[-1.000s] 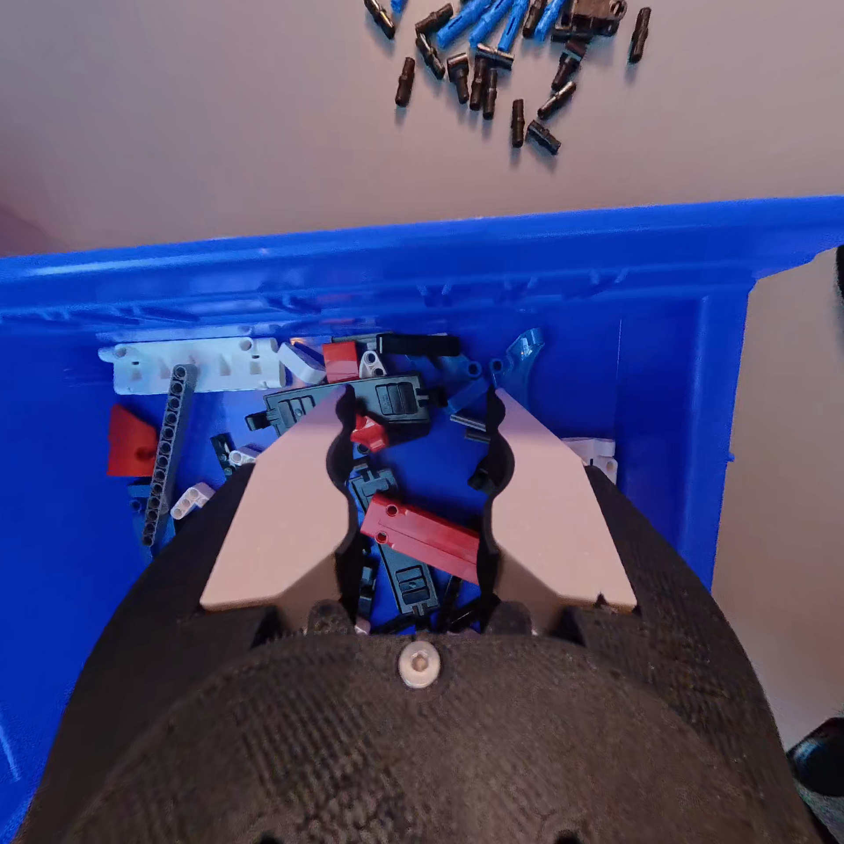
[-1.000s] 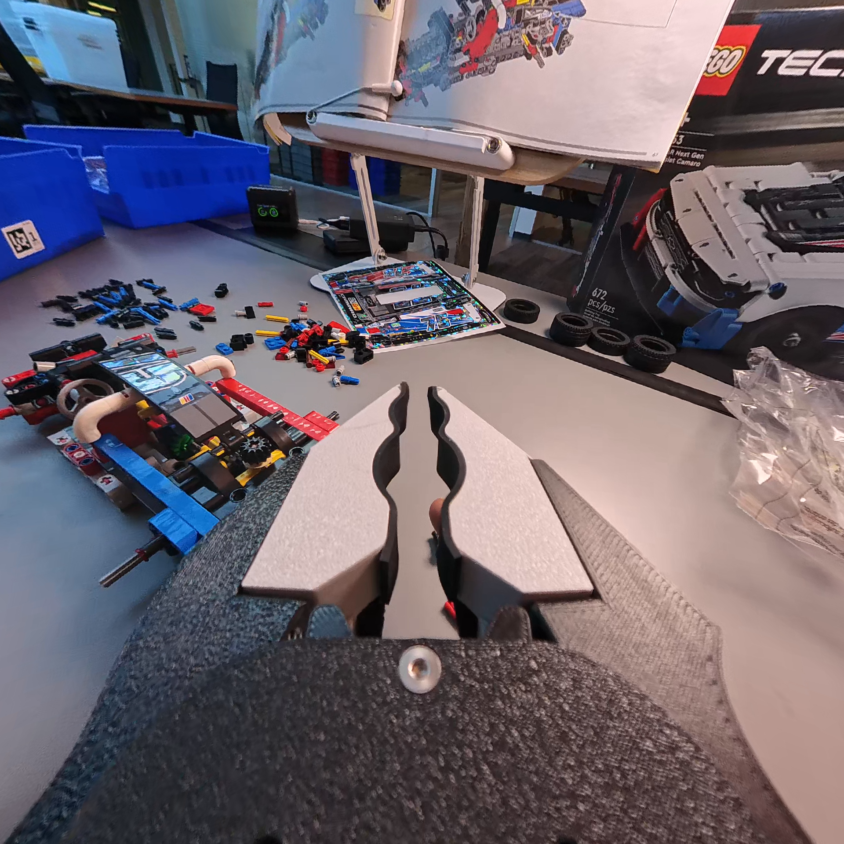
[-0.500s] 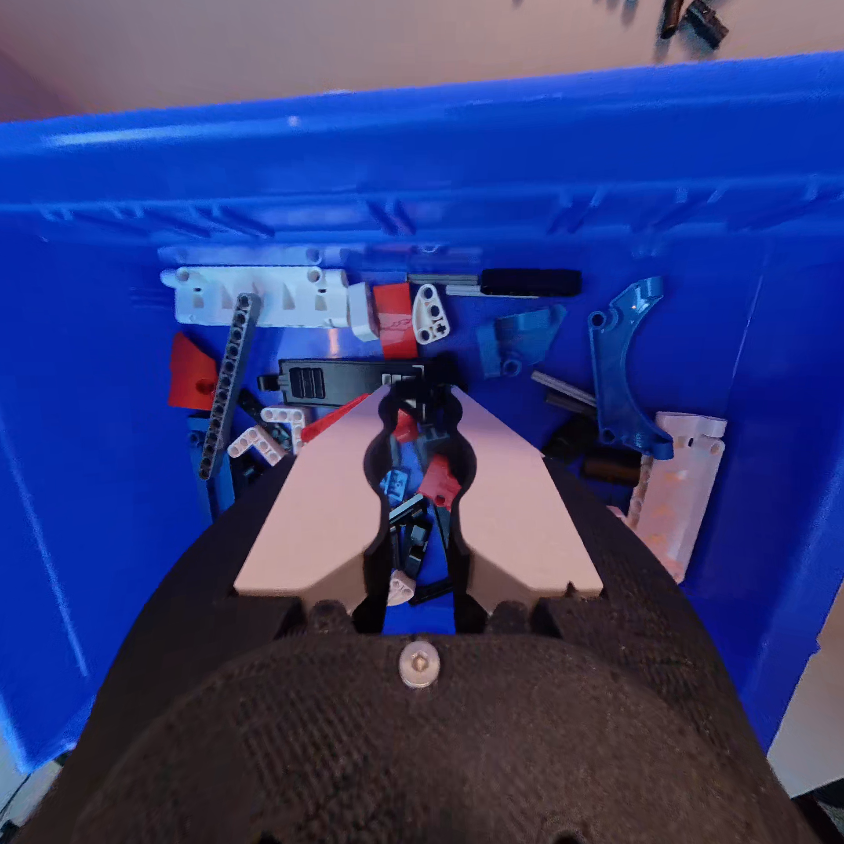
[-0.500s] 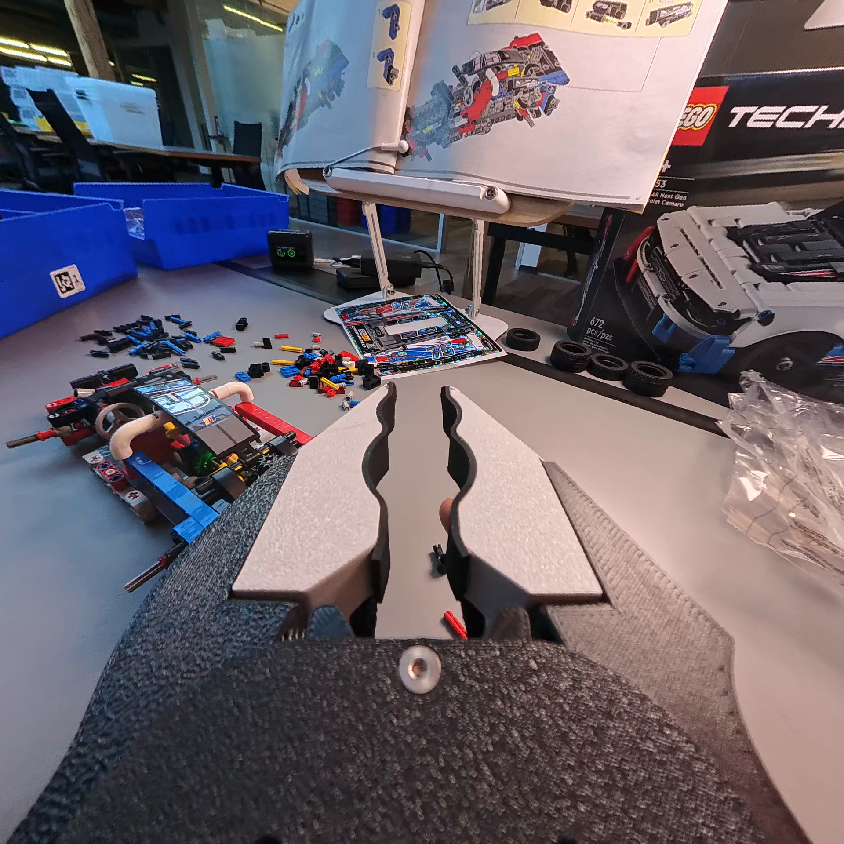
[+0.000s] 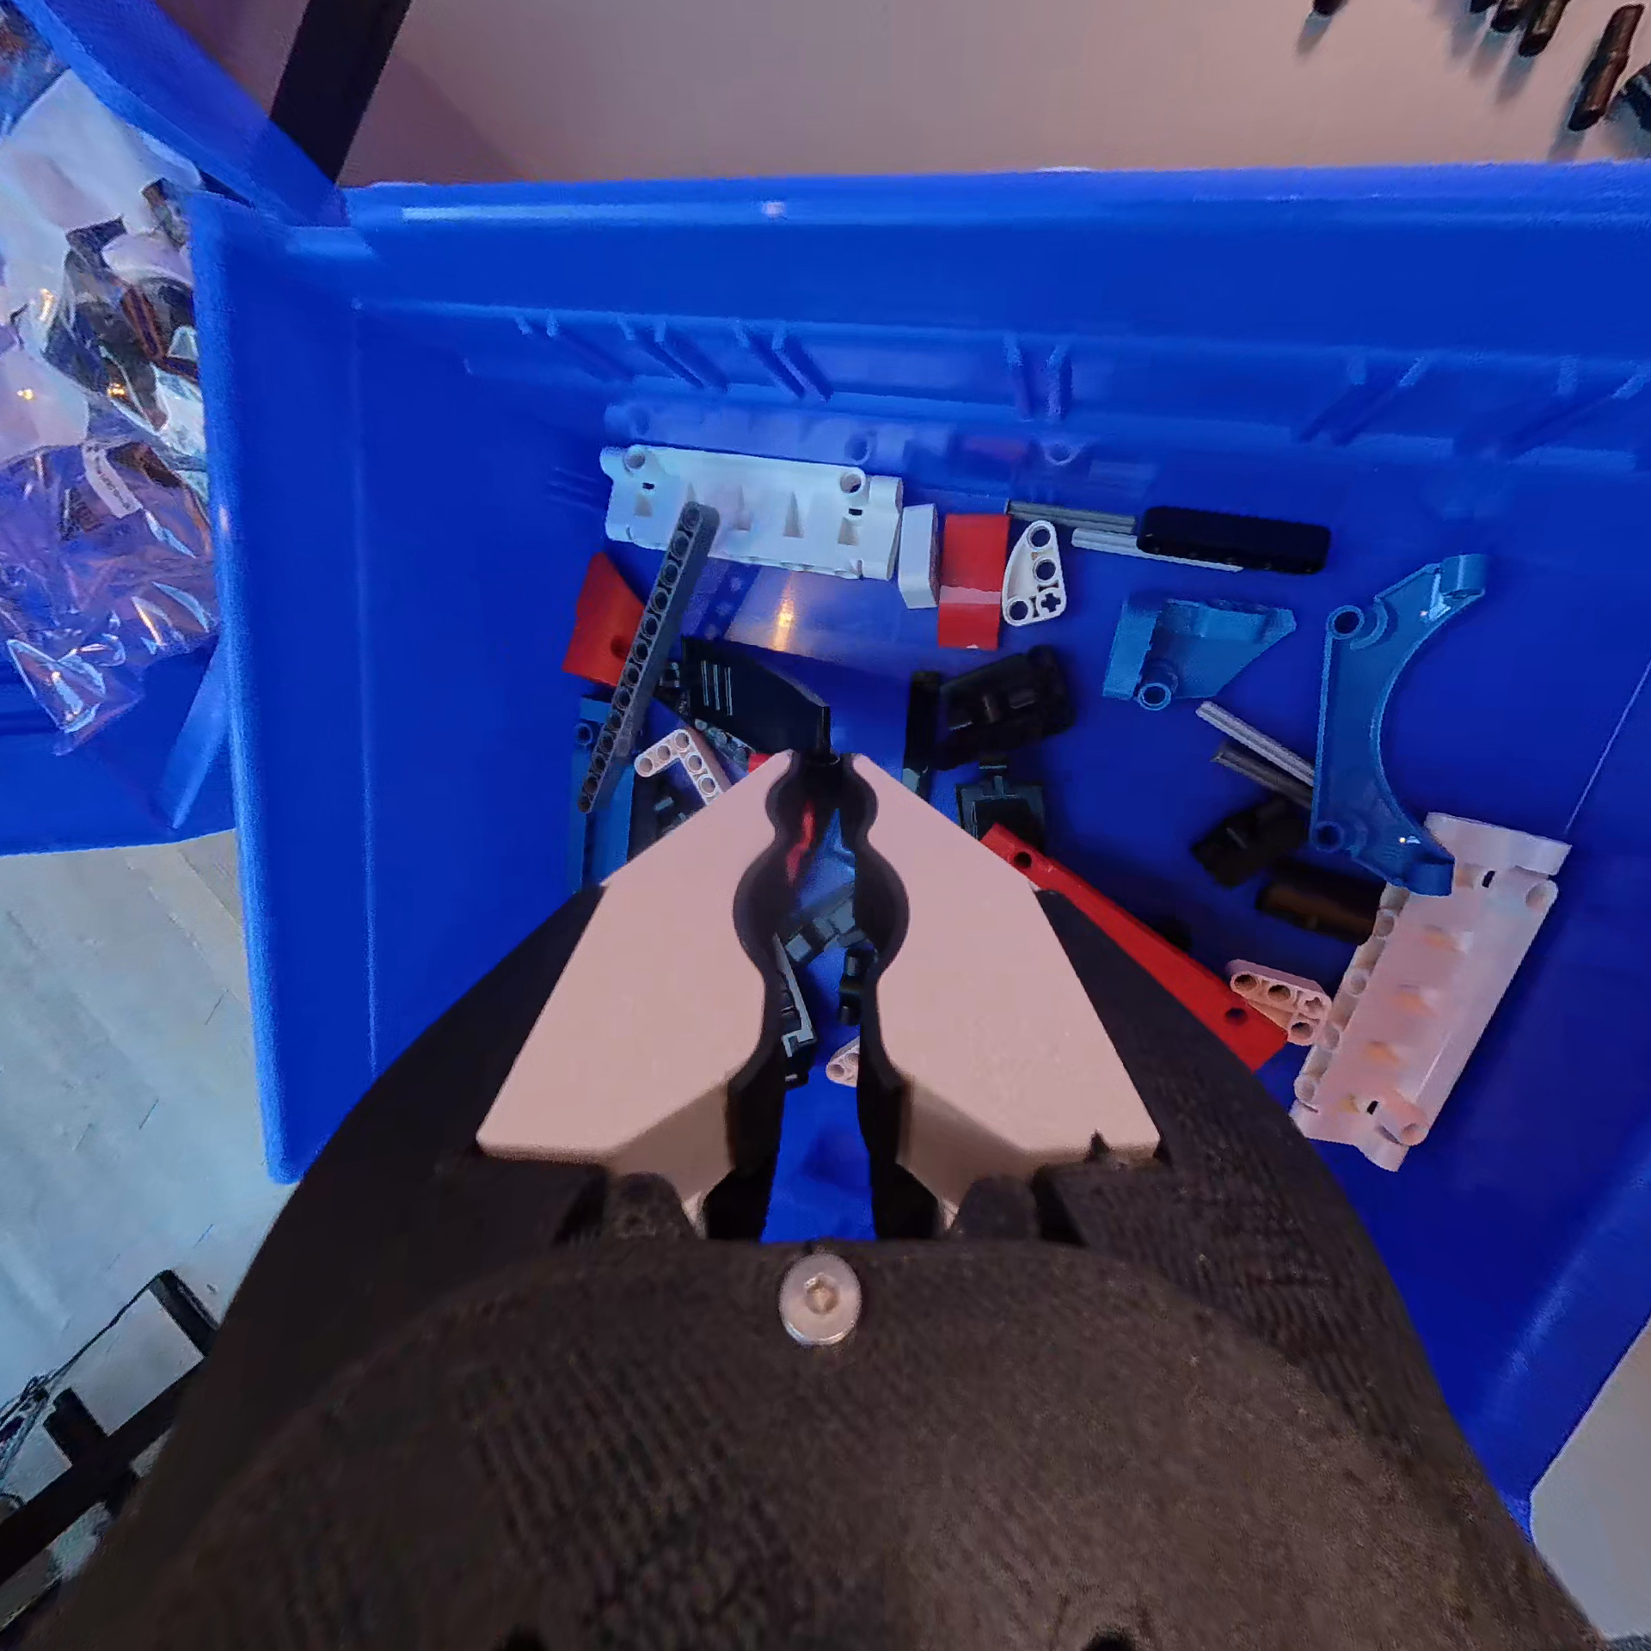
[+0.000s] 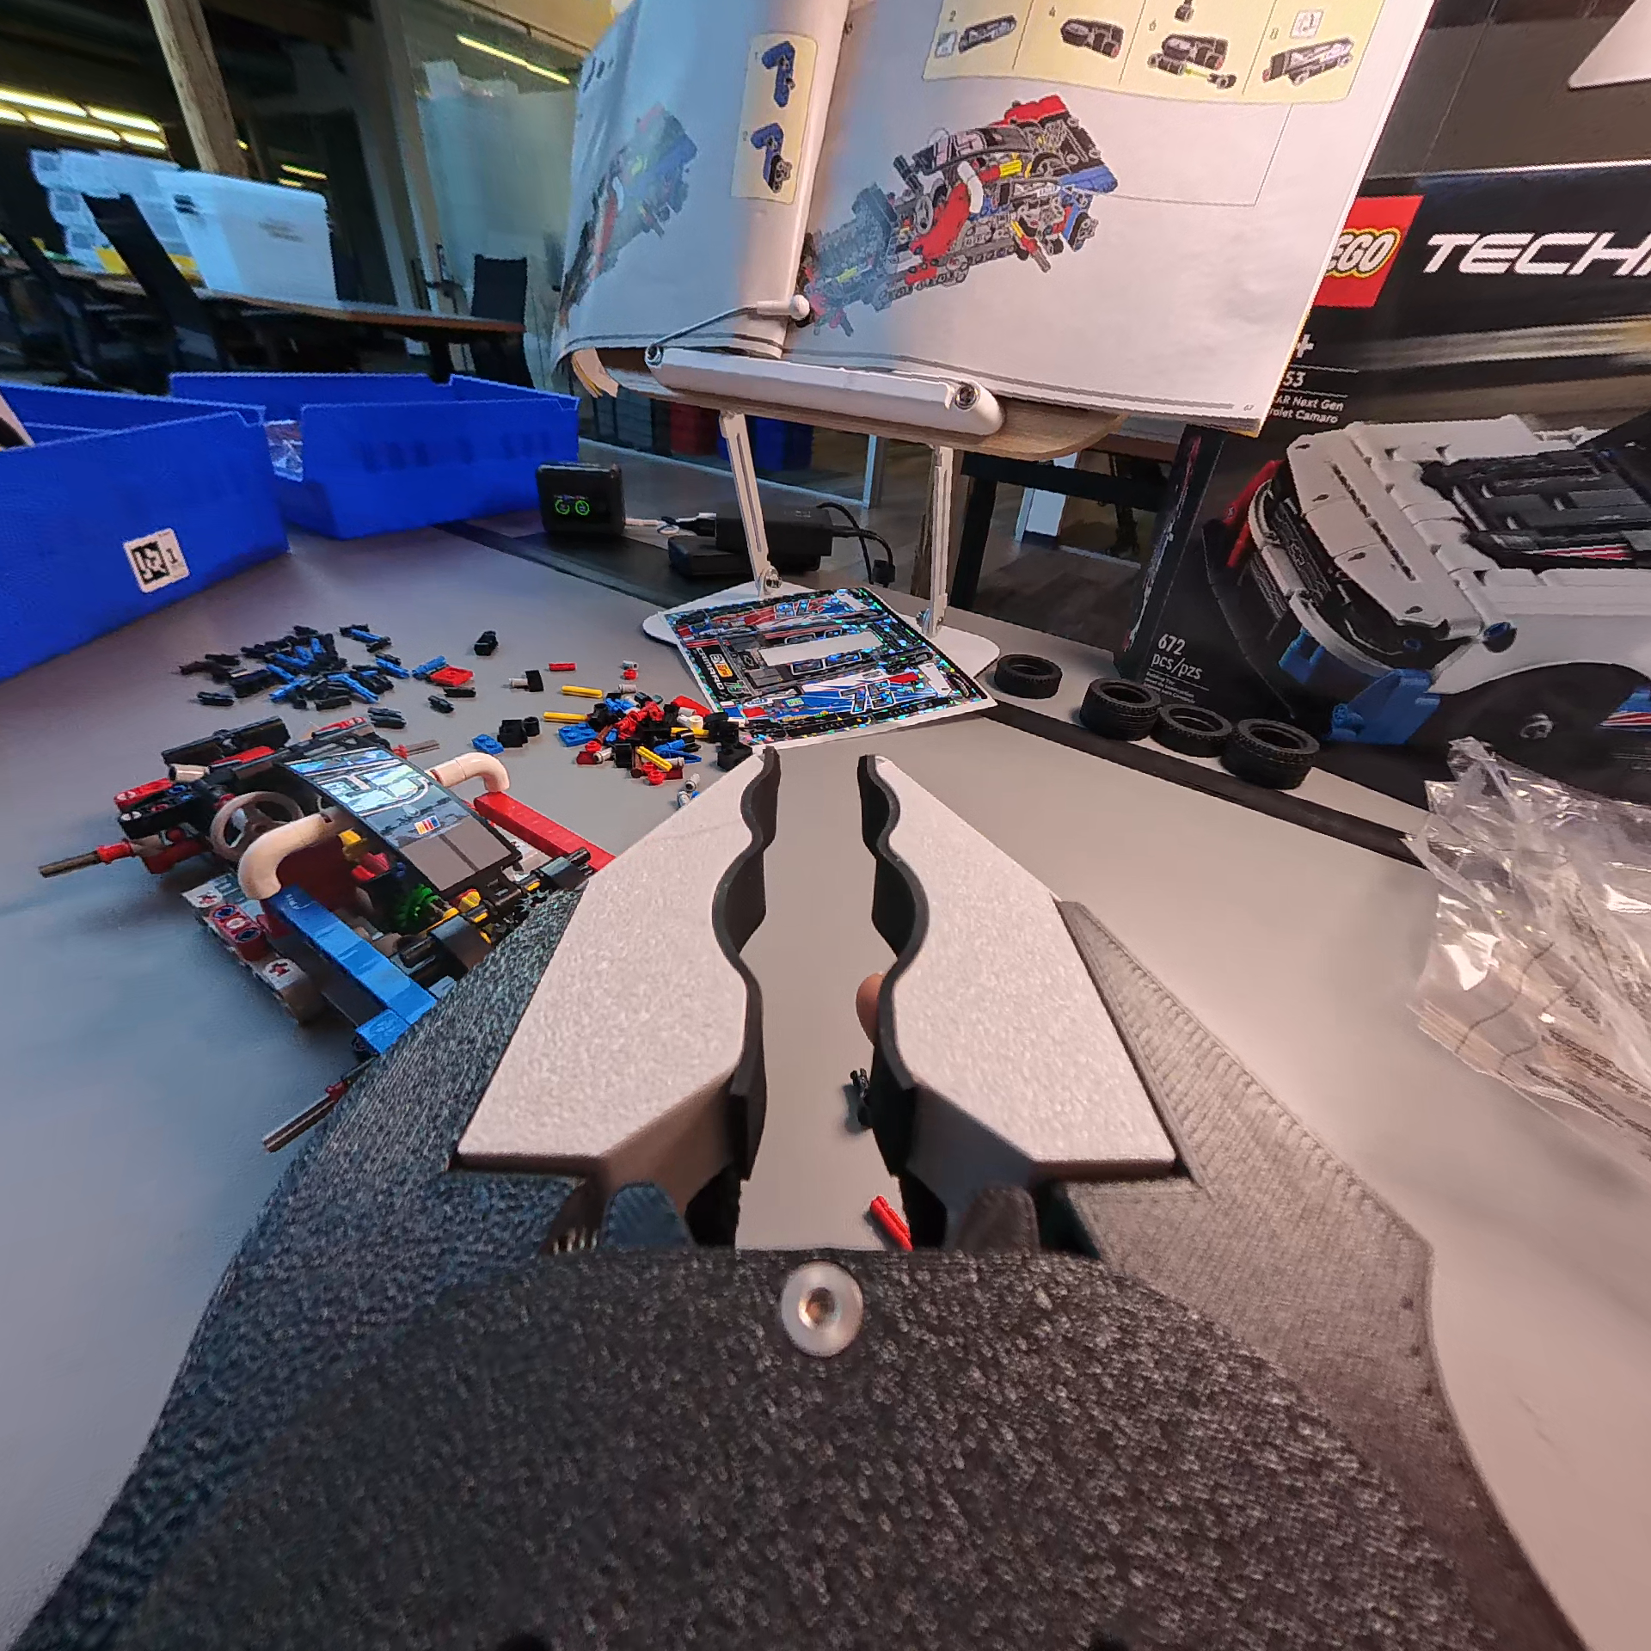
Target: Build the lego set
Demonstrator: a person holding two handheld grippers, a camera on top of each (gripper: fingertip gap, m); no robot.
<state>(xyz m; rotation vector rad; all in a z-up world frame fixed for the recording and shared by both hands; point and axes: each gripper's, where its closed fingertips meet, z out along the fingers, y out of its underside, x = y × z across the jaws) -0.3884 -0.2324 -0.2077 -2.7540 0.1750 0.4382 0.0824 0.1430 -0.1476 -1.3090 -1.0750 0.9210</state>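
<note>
Inside the blue bin (image 5: 295, 625), the left gripper (image 5: 820, 759) has its tips pinched on a small black piece (image 5: 817, 746) at the edge of a jumble of loose parts: a white panel (image 5: 759, 514), a grey beam (image 5: 648, 652), a blue arch (image 5: 1376, 715). Over the grey table (image 6: 1161, 893), the right gripper (image 6: 817, 768) hangs with jaws apart and empty, the half-built car (image 6: 331, 849) just to its left, scattered small pieces (image 6: 625, 724), a sticker sheet (image 6: 813, 666) and four tyres (image 6: 1161, 715) beyond.
</note>
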